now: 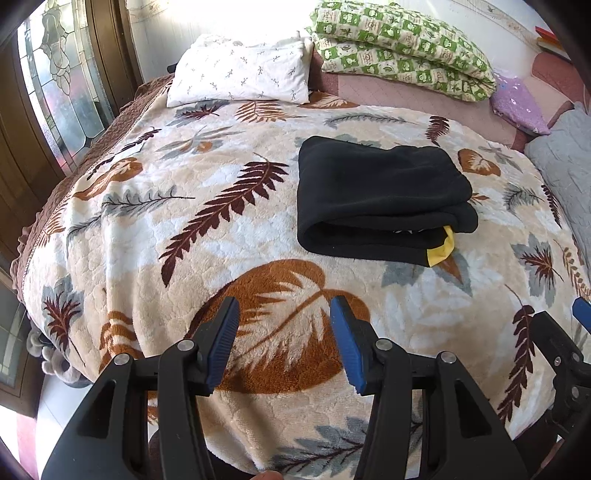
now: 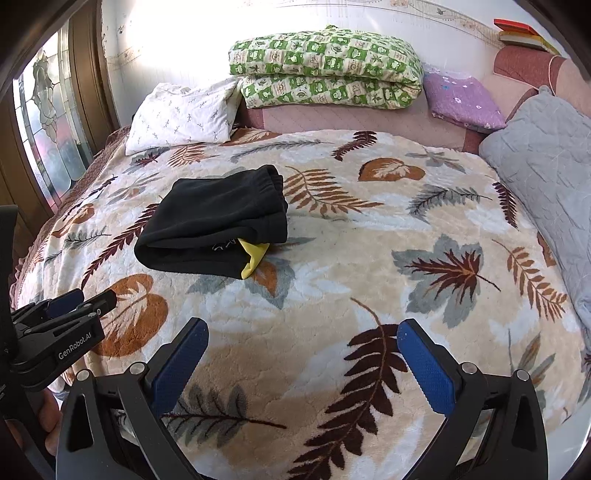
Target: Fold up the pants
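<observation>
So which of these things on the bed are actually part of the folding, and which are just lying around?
Part of the job:
- black pants, folded, with a yellow bit poking out
- left tongs, open and empty
- right tongs, open and empty
- leaf-print blanket under the pants

Just lying about:
- white pillow
- green checked quilt
- purple cushion
- grey pillow
- books

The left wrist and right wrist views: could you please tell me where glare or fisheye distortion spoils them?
Left wrist view: the wall above the white pillow is blown out to white; the blanket bulges, corners vignetted. Right wrist view: similar glare above the green quilt; the black pants stay sharp.
</observation>
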`<move>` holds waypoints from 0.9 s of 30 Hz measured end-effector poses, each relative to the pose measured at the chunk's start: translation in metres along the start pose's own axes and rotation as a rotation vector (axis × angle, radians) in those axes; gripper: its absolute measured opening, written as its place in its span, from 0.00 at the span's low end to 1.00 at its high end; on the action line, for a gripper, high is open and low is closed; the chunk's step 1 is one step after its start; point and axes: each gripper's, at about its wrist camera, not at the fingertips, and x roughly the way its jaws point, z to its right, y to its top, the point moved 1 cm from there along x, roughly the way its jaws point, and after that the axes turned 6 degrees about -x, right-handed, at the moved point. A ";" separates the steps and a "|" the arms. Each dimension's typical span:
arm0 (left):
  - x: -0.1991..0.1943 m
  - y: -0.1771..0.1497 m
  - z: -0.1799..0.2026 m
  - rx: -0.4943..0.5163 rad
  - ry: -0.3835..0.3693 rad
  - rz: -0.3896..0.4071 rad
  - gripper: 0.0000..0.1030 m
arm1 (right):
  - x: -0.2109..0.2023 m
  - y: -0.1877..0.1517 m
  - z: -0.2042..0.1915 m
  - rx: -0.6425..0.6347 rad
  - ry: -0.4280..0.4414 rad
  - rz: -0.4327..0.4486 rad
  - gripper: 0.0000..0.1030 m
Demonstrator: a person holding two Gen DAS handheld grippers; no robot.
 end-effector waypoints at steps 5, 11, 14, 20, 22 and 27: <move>-0.005 0.002 0.001 -0.006 -0.007 0.012 0.48 | -0.003 0.002 0.002 0.005 -0.004 0.009 1.00; -0.014 0.006 0.003 -0.016 -0.024 0.031 0.48 | -0.009 0.004 0.002 -0.001 -0.008 0.031 1.00; -0.017 0.006 0.004 -0.015 -0.026 0.040 0.48 | -0.012 0.005 0.003 -0.004 -0.010 0.038 1.00; -0.019 0.006 0.004 -0.022 -0.037 0.034 0.48 | -0.015 0.006 0.005 -0.002 -0.011 0.041 1.00; -0.020 0.006 0.004 -0.025 -0.040 0.035 0.48 | -0.015 0.007 0.005 -0.003 -0.011 0.041 1.00; -0.020 0.007 0.004 -0.031 -0.056 0.027 0.48 | -0.015 0.006 0.005 -0.006 -0.011 0.037 1.00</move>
